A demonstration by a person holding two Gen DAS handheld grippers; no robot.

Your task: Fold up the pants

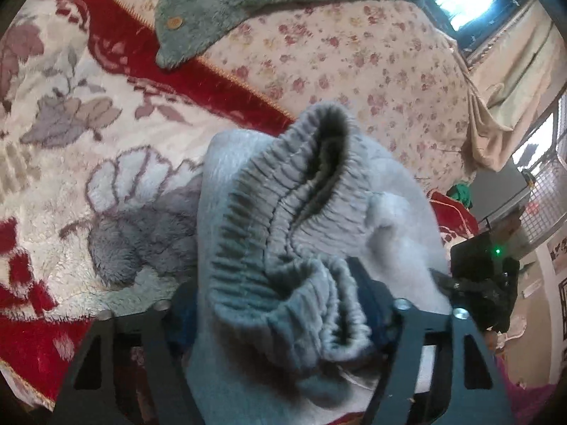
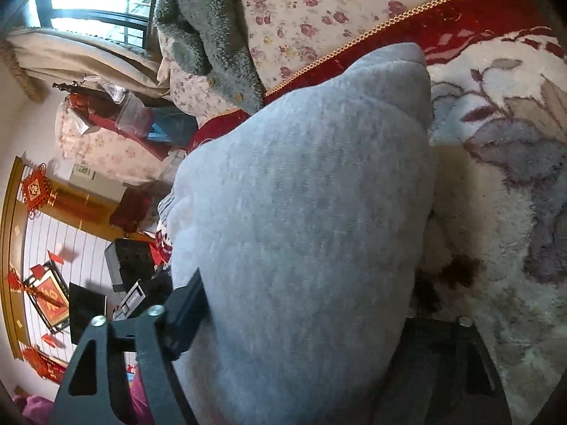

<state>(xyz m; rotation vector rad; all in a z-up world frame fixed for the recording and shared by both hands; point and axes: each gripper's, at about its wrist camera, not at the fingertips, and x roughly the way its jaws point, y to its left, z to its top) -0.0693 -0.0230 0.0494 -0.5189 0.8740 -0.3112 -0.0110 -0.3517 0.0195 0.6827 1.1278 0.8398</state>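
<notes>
fold under way | pale grey fleece pants (image 1: pixel 304 212) bunched on bed, unflattened | both fingers clamped on fabric

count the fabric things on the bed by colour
light grey: 1, the pants
grey-green: 1, a fuzzy garment with wooden buttons
red and white floral: 1, the plush blanket
cream with small roses: 1, the sheet
total: 4
</notes>
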